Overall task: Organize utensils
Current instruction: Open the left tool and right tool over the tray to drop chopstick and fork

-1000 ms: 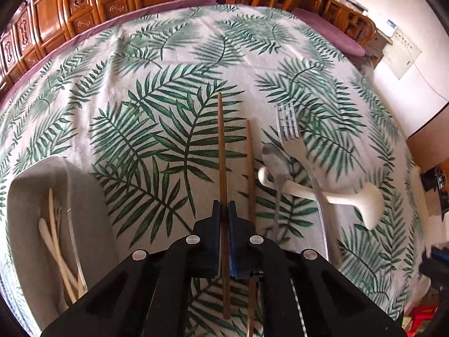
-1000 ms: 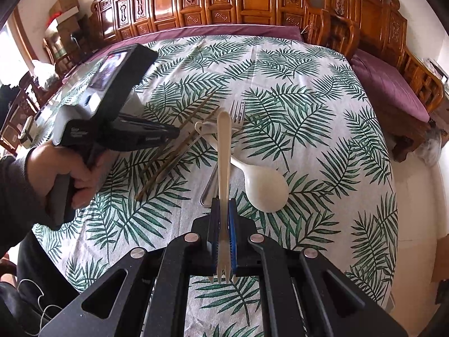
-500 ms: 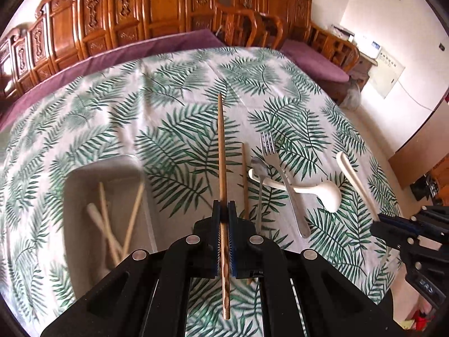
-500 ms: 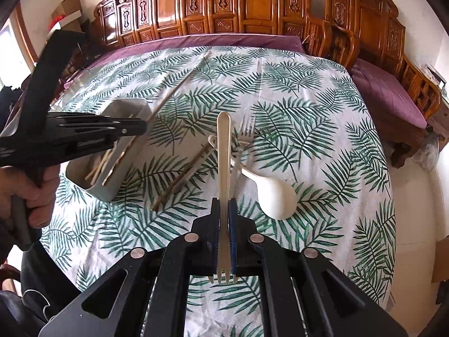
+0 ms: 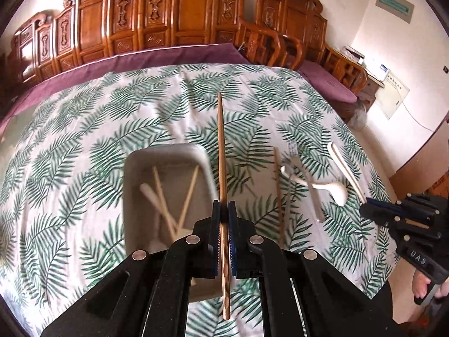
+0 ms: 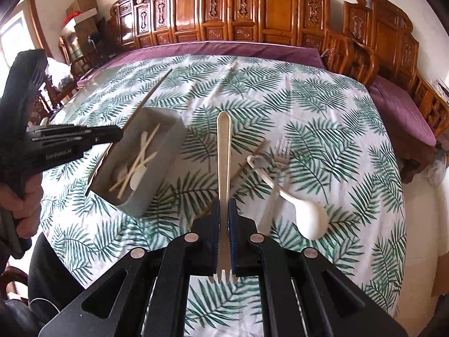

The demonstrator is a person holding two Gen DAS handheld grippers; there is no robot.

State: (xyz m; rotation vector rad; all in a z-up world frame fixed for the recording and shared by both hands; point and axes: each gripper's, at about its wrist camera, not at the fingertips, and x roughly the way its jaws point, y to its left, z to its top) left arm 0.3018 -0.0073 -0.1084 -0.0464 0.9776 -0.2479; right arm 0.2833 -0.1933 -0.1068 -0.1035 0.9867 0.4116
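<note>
My left gripper [image 5: 224,210] is shut on a brown wooden chopstick [image 5: 221,151], held in the air above the right edge of the grey tray [image 5: 168,151]. The tray holds pale chopsticks and a white spoon [image 5: 157,196]. My right gripper [image 6: 224,213] is shut on a cream plastic fork [image 6: 224,151], tines toward the camera, held above the cloth right of the tray [image 6: 162,168]. On the cloth lie a second brown chopstick [image 5: 277,191], a metal fork [image 5: 308,185], a metal spoon [image 5: 287,168] and a white ladle spoon [image 6: 306,219].
The round table has a palm-leaf cloth [image 5: 112,106] with a purple cloth under it. Carved wooden chairs [image 6: 252,22] stand around the far side. The left gripper's body [image 6: 56,146] sits at the left of the right wrist view.
My left gripper has risen and moved left with the chopstick, so the tray now lies right under it. My right gripper has lifted slightly with the fork.
</note>
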